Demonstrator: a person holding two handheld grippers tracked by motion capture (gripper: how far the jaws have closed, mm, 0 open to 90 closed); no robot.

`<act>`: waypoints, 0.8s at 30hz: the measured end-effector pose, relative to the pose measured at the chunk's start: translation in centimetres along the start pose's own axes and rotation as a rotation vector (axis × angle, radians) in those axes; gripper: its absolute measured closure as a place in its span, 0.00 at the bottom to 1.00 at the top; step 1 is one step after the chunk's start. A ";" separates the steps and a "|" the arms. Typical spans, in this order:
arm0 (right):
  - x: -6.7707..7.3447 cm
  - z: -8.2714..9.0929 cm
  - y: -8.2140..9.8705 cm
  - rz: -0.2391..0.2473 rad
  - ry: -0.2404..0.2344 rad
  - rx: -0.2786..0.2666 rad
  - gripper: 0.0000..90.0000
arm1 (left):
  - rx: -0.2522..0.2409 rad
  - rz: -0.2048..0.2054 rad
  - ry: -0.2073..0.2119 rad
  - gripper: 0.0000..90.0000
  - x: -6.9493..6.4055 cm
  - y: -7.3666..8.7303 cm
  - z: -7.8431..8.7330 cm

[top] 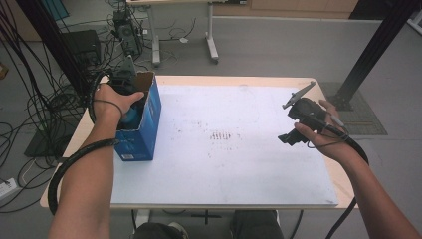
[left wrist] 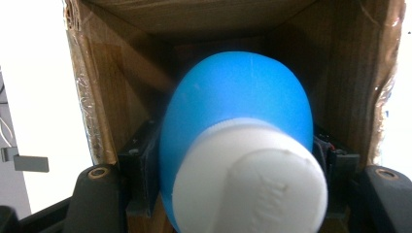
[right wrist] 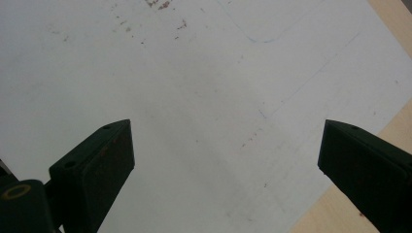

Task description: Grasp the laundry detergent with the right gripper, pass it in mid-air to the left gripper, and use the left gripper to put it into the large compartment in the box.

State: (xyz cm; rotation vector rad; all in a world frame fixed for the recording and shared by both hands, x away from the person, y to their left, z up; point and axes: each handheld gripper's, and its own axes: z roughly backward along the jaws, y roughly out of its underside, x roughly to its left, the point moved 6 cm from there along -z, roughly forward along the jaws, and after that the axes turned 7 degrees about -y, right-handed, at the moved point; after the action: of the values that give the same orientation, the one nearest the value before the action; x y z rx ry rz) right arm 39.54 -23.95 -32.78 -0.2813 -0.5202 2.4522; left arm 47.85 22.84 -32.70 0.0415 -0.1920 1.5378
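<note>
My left gripper [left wrist: 228,194] pinches the blue bottle [left wrist: 238,111] inside the box [top: 149,117], cap toward me, long axis along the jaws; my right gripper [right wrist: 226,160], spread, hangs well right of the box.

My left tool [left wrist: 228,194] had matt black plastic jaws, and between them sat a blue bottle [left wrist: 238,102] of smooth plastic with a soft sheen. Its white cap [left wrist: 250,179] looked like matt plastic with a moulded ridge across the top. Around the bottle, the box [top: 144,124] was raw brown cardboard inside, fibrous and dull, with glossy clear tape wrinkled along its edges; outside it was printed blue. Right of the box, the worktop [top: 239,82] showed pale wood at its rim under a matt white sheet [top: 239,149], speckled with small brownish marks. My right tool [right wrist: 228,160] was the same dull black plastic.
</note>
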 end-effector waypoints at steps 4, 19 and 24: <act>0.0 0.0 0.0 0.000 -0.002 0.001 0.07 | -0.002 0.003 0.001 0.38 0.0 0.0 0.0; 0.3 0.3 -0.5 0.012 0.002 -0.012 0.07 | -0.048 -0.022 -0.038 0.33 0.0 0.2 2.8; 0.4 0.3 -0.7 0.016 0.010 -0.015 0.07 | -0.071 -0.027 -0.059 0.30 0.2 0.4 4.3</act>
State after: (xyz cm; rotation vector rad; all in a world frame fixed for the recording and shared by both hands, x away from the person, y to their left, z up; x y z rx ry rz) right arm 39.52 -23.25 -32.20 -0.3042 -0.5340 2.4618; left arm 47.06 22.43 -28.49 0.0333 -0.2922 1.5024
